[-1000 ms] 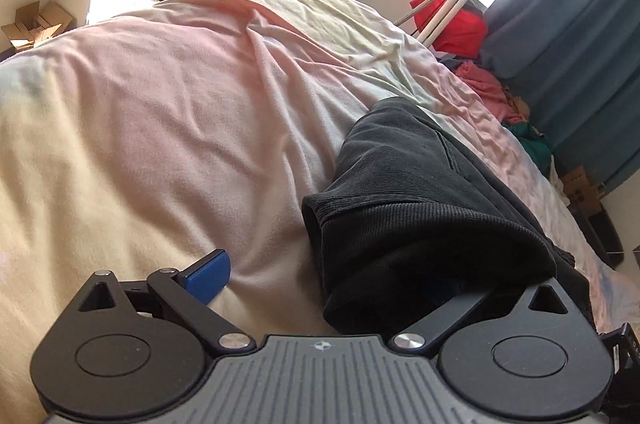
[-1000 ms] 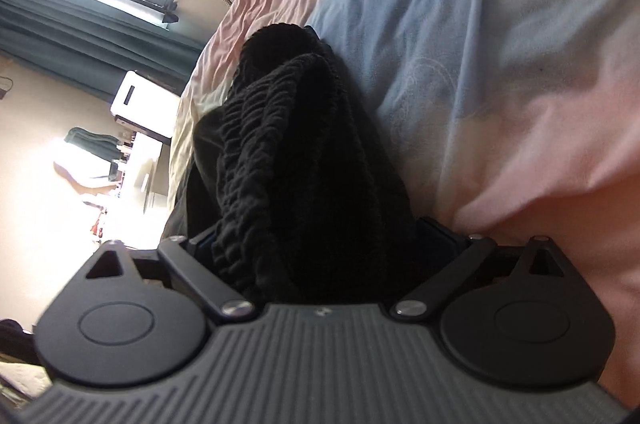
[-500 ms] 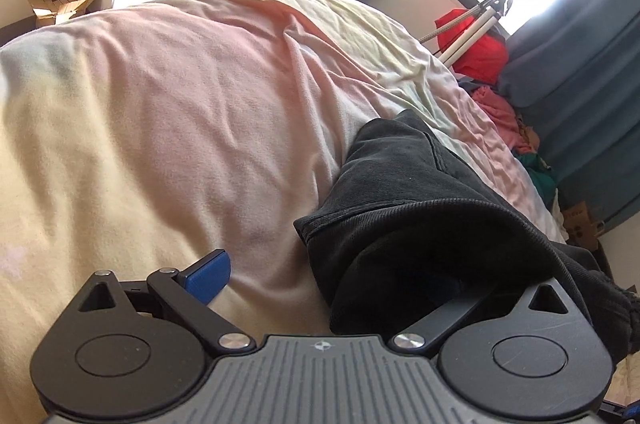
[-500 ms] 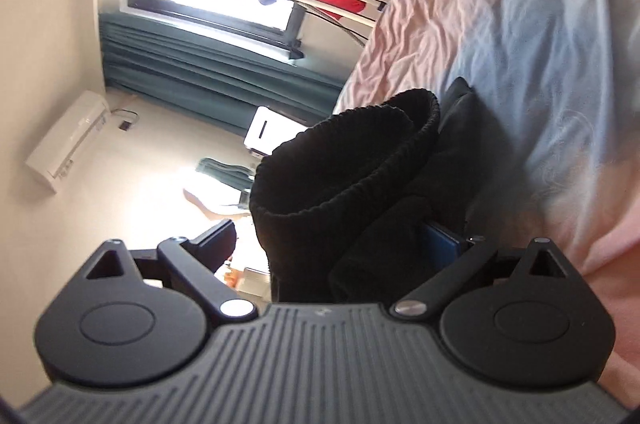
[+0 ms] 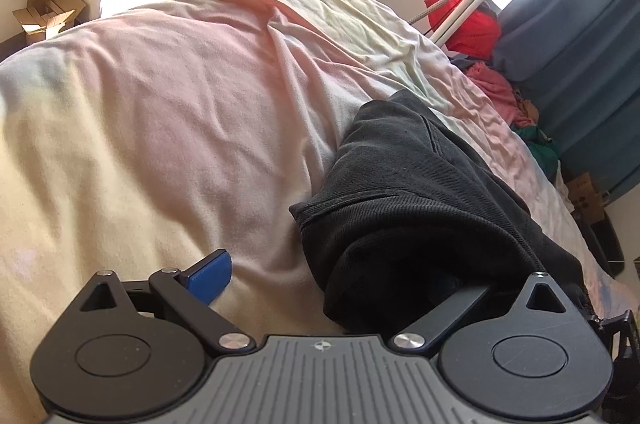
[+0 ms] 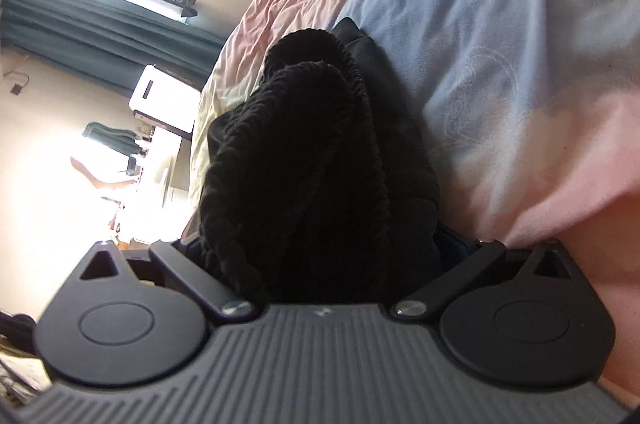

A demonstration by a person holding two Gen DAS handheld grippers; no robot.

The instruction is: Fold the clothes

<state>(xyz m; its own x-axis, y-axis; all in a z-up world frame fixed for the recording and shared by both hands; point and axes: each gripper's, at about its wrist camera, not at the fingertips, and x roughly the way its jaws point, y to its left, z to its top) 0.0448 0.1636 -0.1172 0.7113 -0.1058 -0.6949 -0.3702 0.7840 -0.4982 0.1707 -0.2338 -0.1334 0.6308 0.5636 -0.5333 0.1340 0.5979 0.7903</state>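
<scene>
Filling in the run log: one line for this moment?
step: folding | left hand-held gripper: open, one finger under black garment | right hand-held gripper: garment between fingers, closure unclear | surface: bed sheet

wrist views, close, sharing black garment (image 5: 420,192)

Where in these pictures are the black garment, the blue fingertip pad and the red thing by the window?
black garment (image 5: 420,200), left wrist view, on its top fold.
blue pad (image 5: 210,276), left wrist view, pad's face.
red cloth (image 5: 472,24), left wrist view, its middle.
</scene>
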